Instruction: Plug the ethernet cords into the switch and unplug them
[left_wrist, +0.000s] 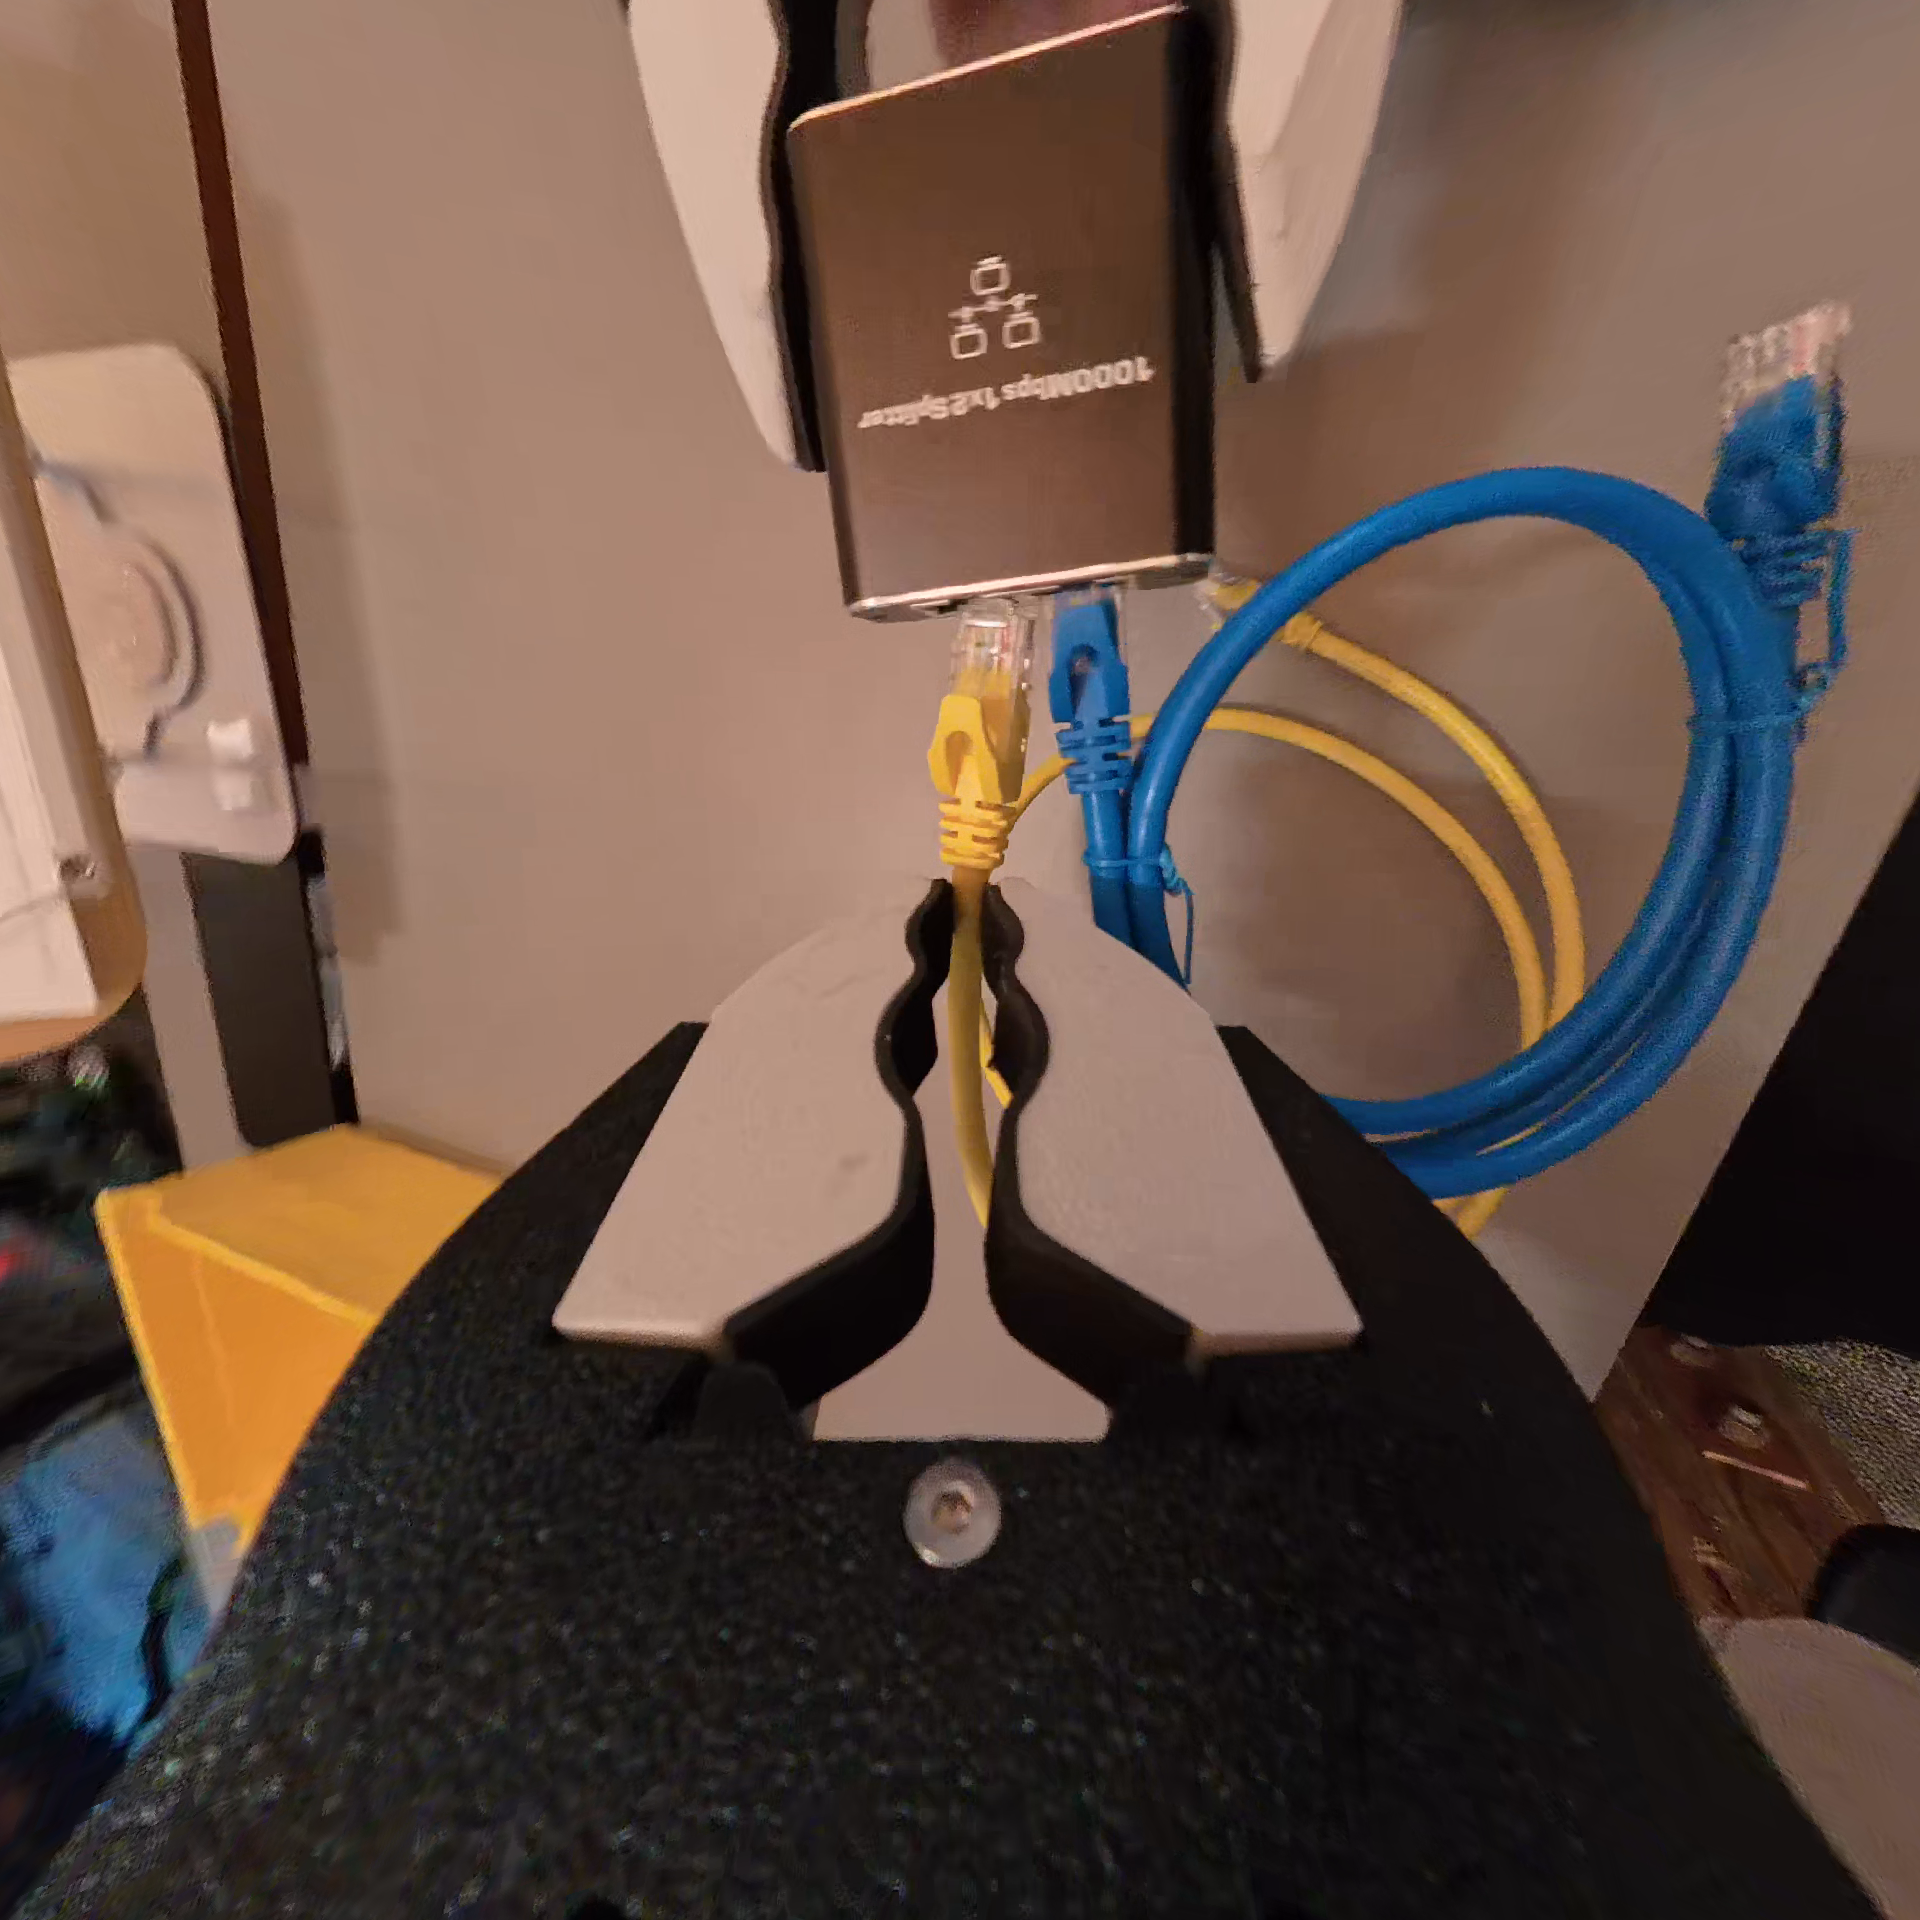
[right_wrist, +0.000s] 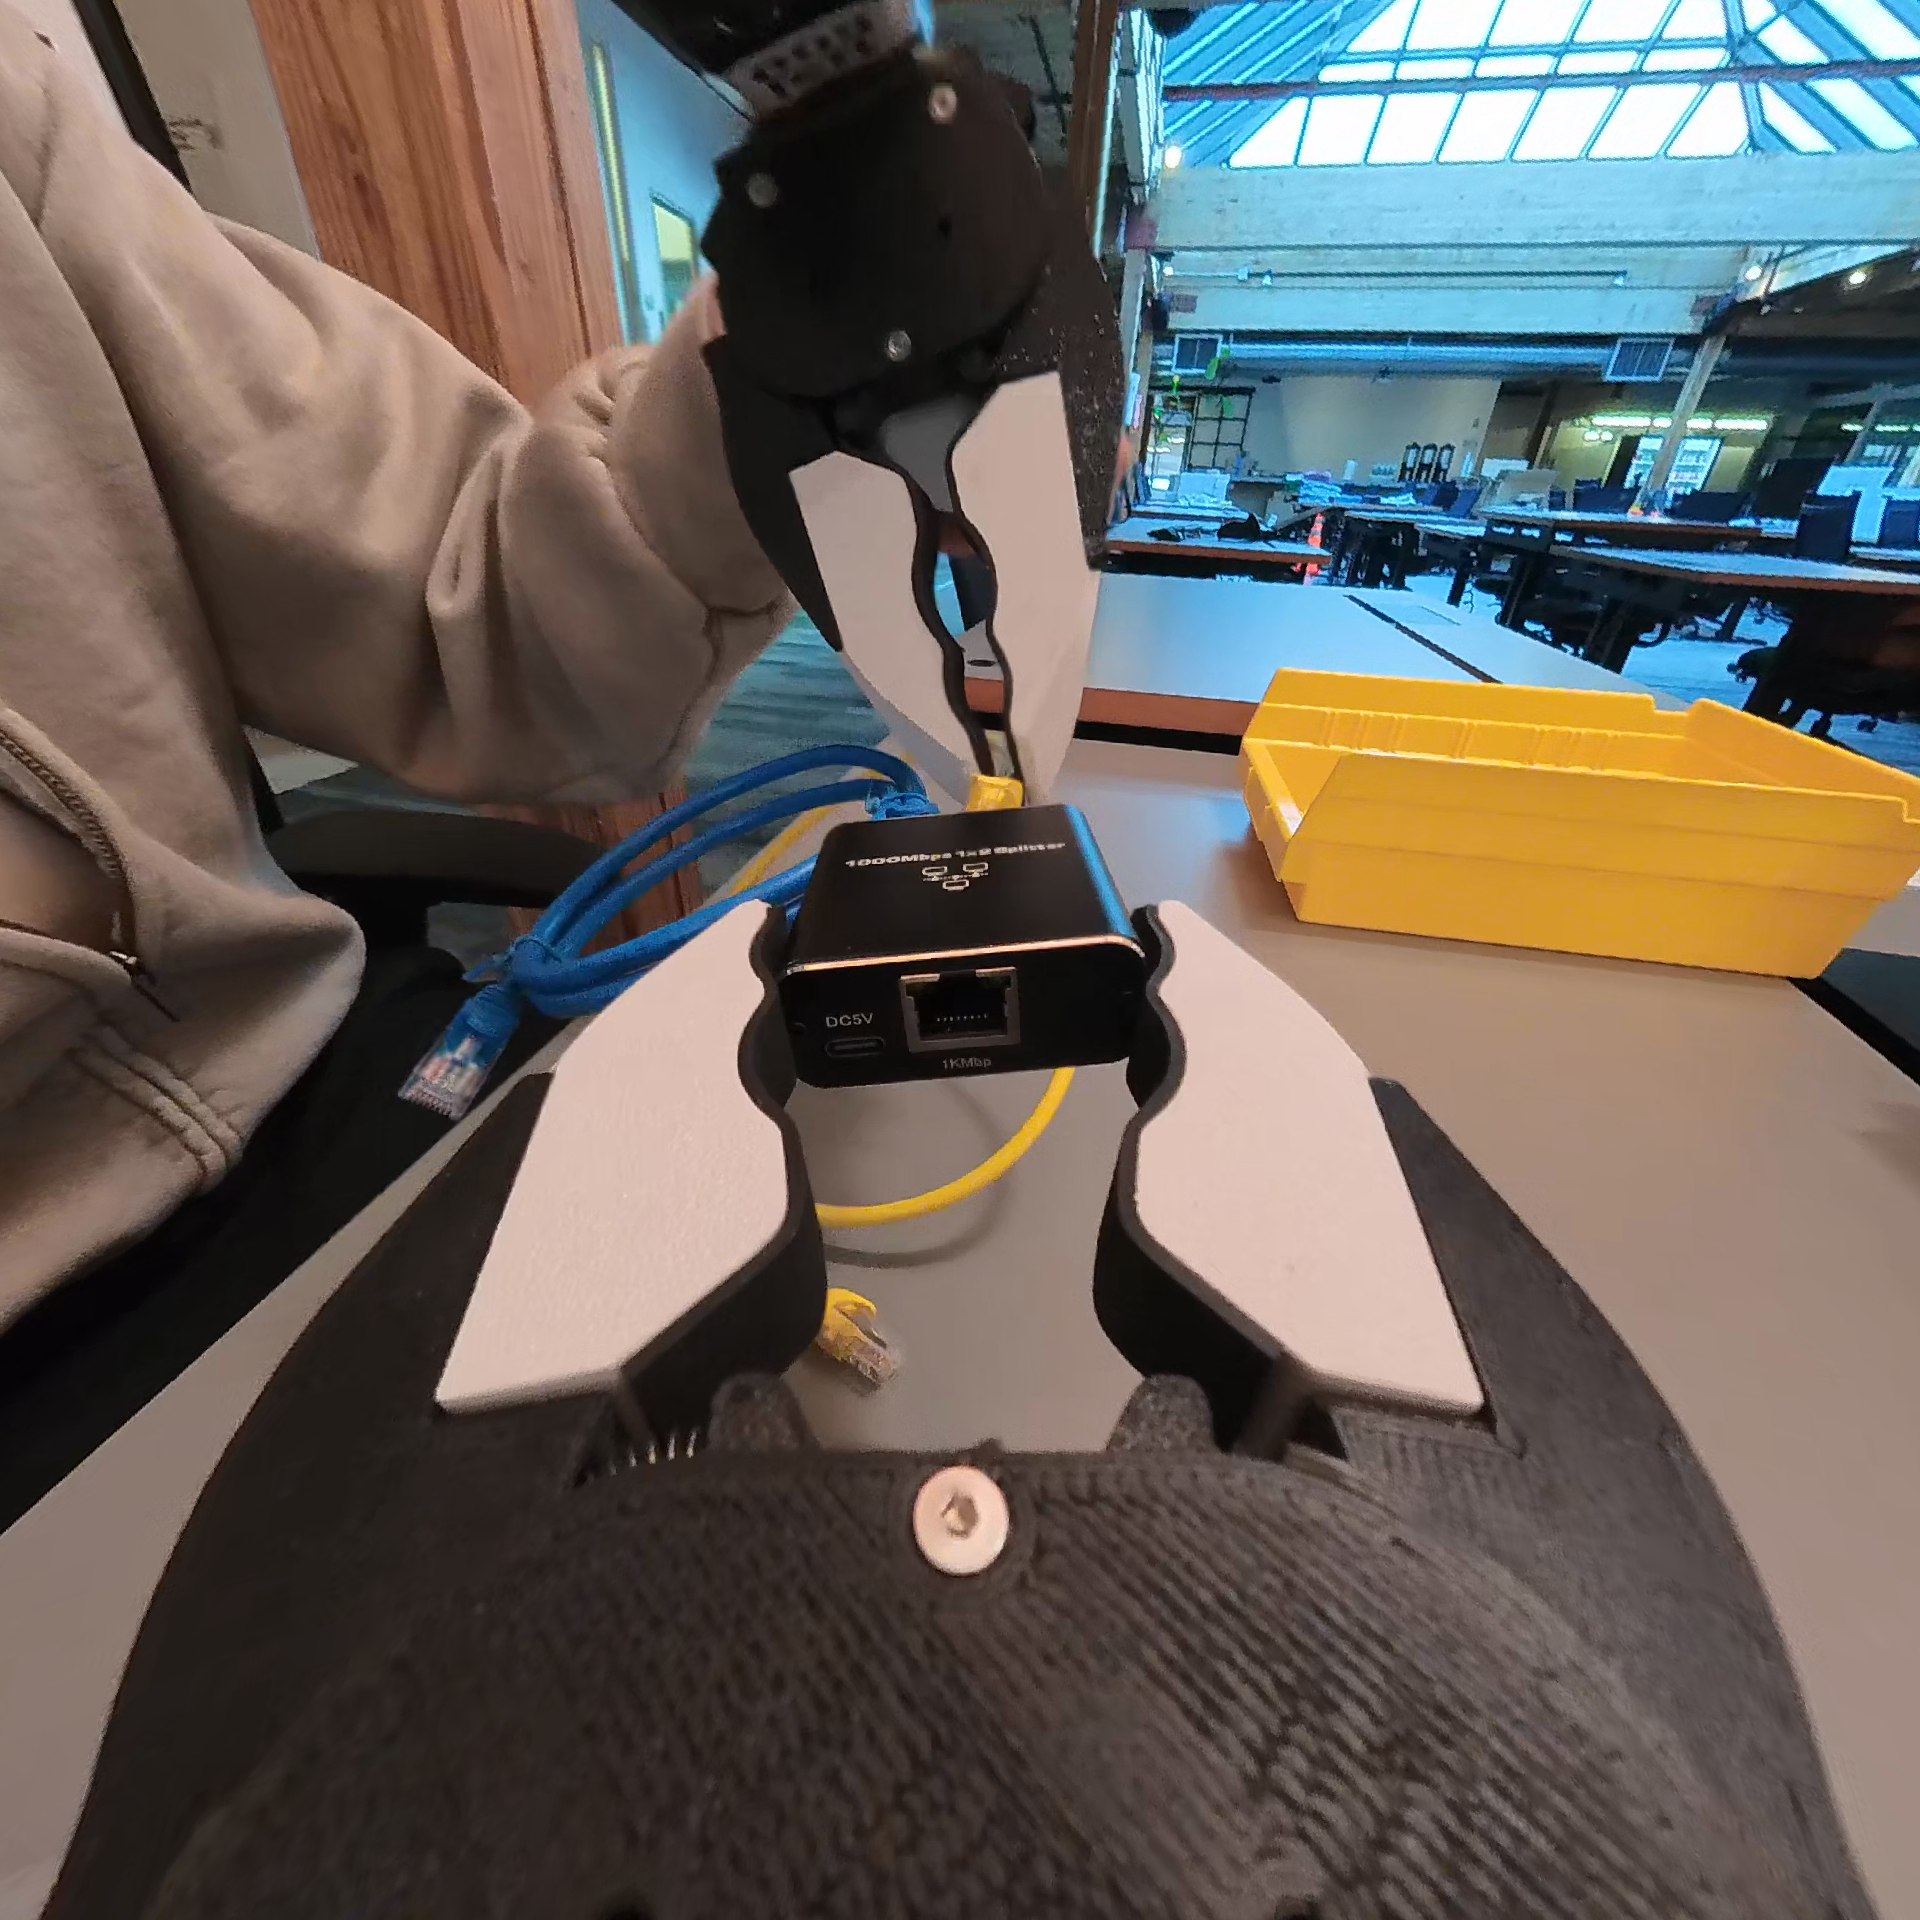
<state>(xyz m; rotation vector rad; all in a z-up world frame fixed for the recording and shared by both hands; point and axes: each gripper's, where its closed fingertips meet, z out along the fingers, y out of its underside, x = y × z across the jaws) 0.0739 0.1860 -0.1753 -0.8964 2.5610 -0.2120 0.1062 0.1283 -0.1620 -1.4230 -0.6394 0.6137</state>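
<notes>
Right claw (right_wrist: 961, 1023) closed on sides of black switch (right_wrist: 961, 935), held just above table (right_wrist: 1507, 1143). Left claw (left_wrist: 966, 904) pinched on yellow cord (left_wrist: 971, 1029) just behind its plug (left_wrist: 977, 769); plug only part-seated in port beside blue cord plug (left_wrist: 1086, 707). Risk: pull on cable, not boot, strains cable; latch snag. Farther off, yellow bin (right_wrist: 1558, 831): contents not discernible.

Your black switch (right_wrist: 961, 935) with white markings, one yellow cord (left_wrist: 971, 790), one blue cord (left_wrist: 1455, 935), yellow bin (right_wrist: 1579, 821), grey worktop (right_wrist: 1558, 1091).
</notes>
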